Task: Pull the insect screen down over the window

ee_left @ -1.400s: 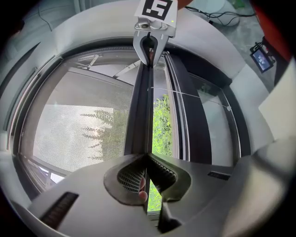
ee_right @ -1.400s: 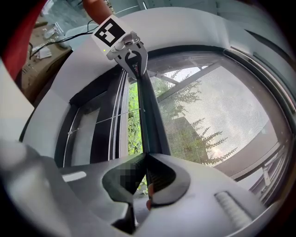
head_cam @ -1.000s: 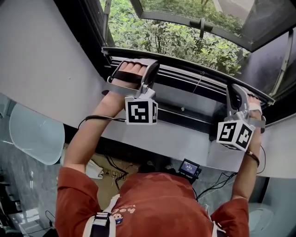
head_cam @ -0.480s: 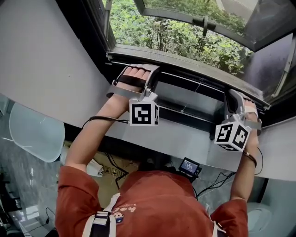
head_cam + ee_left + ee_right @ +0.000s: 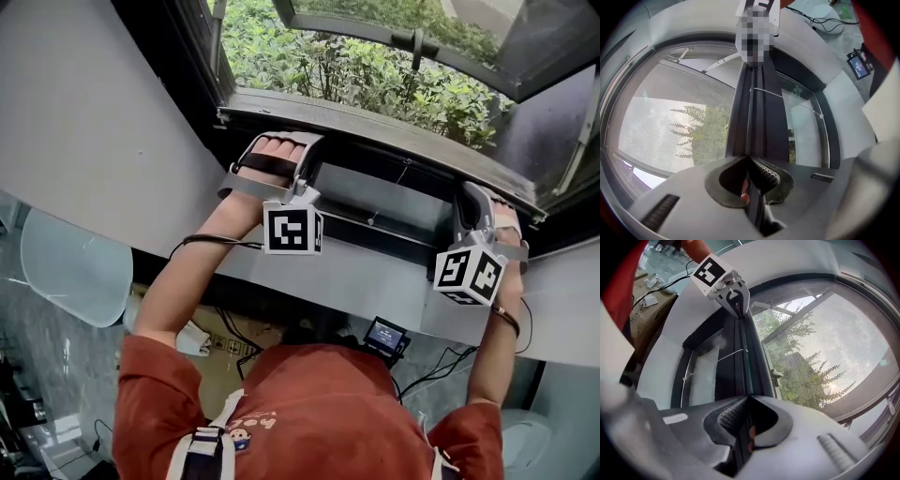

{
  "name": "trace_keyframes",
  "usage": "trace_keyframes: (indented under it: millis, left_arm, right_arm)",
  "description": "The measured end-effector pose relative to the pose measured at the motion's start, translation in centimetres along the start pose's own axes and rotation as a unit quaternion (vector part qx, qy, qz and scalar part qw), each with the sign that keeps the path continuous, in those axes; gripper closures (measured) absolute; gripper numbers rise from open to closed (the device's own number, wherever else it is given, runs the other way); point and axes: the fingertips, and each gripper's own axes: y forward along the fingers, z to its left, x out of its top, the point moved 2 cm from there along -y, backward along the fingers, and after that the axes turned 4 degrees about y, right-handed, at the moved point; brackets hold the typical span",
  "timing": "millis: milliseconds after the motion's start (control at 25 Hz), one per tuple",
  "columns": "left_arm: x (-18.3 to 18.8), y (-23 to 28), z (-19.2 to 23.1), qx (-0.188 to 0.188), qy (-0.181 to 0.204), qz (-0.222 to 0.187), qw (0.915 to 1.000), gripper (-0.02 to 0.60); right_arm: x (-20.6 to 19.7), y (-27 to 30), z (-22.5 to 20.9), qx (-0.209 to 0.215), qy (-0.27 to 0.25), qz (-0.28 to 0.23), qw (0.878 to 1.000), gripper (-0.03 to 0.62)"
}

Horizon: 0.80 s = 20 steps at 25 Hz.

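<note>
Left tongs (image 5: 751, 185) and right tongs (image 5: 743, 427) both clenched on the screen's dark pull bar (image 5: 757, 117), one near each end. Bar's long axis runs left-right, low, near the sill (image 5: 375, 277). Remaining pull judged straight down, evenly shared.

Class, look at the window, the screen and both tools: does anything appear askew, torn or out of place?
Nothing stands out. The left tool and right tool are each shut on the screen's bar, which runs straight between them, and the mesh shows no tear or sag.
</note>
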Motion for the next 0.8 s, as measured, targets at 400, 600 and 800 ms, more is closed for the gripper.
trace_keyframes:
  millis: [400,600,800]
  left_arm:
    - [-0.06,-0.18,-0.06,-0.024,0.006,0.006,0.9997,0.56]
    - [-0.06,-0.2,-0.02,-0.041,0.009,0.009,0.9991,0.561]
    - [-0.05,-0.09,-0.08,-0.062,0.012,0.011,0.9979,0.561]
  right_arm:
    - [0.1,-0.18,0.18,0.007,0.0,0.003,1.0,0.567]
    - [0.18,-0.24,0.13,0.015,0.001,0.006,1.0,0.568]
    - [0.07,-0.1,0.2,0.032,0.007,0.007,0.999,0.568]
